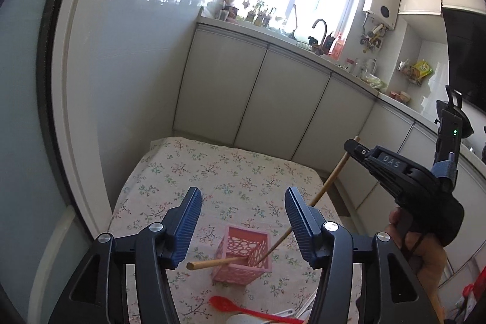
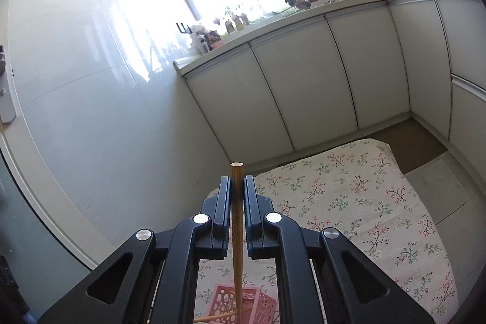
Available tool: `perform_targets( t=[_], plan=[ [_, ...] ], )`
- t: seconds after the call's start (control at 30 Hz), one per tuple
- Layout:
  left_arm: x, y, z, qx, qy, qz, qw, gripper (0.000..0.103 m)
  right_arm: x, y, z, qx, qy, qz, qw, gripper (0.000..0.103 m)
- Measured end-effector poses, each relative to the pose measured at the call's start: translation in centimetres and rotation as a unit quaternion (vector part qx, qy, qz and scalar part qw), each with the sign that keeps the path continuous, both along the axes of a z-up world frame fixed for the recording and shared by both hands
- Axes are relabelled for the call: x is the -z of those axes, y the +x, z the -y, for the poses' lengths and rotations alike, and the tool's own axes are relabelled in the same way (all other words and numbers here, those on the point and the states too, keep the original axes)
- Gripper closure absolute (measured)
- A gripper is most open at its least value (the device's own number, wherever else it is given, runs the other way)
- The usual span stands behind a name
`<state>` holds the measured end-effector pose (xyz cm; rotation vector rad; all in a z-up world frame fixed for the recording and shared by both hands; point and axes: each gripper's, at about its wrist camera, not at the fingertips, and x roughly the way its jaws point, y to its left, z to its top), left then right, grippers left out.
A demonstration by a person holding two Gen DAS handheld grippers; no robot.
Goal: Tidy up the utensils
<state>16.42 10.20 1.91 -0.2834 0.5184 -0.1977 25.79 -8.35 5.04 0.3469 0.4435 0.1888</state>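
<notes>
Both wrist cameras looked forward and down along their fingers toward the kitchen cabinets [image 1: 273, 99] and window. The left view hung back, above the floral tablecloth [image 1: 231, 172]. Both views shared the pink basket [image 2: 240, 305], cloth and counter.

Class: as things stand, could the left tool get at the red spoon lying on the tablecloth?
Probably yes. The left tool is open and empty, and the red spoon lies just beneath it on the tablecloth, nearer than the pink basket. Nothing visibly covers the spoon's bowl; its handle runs behind the tool's frame.
</notes>
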Motion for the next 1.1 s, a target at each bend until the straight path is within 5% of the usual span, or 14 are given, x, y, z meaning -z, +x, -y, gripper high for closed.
perform_targets(
  t=[0.23,0.43,0.6,0.83,1.1],
  plan=[
    [1.0,-0.1,-0.5,-0.007,0.005,-0.020,0.9998,0.036,4.8,1.2,-3.3,-0.024,-0.057,-0.012,0.998,0.095],
    [1.4,0.3,0.1,-0.007,0.029,-0.040,0.9988,0.028,6.4,1.7,-2.9,-0.033,-0.055,-0.053,0.997,0.092],
    [1.9,0.1,0.2,-0.007,0.048,-0.063,0.9969,0.019,4.6,-0.2,-0.2,-0.025,-0.027,-0.056,0.998,0.050],
    [3.6,-0.6,0.8,0.006,0.072,-0.123,0.9898,0.013,3.2,-4.2,5.0,0.012,-0.028,-0.110,0.993,0.042],
    [7.4,-1.3,2.6,0.035,0.085,-0.209,0.9736,0.013,5.8,-8.6,10.9,0.061,-0.018,-0.217,0.974,0.034]
  ],
)
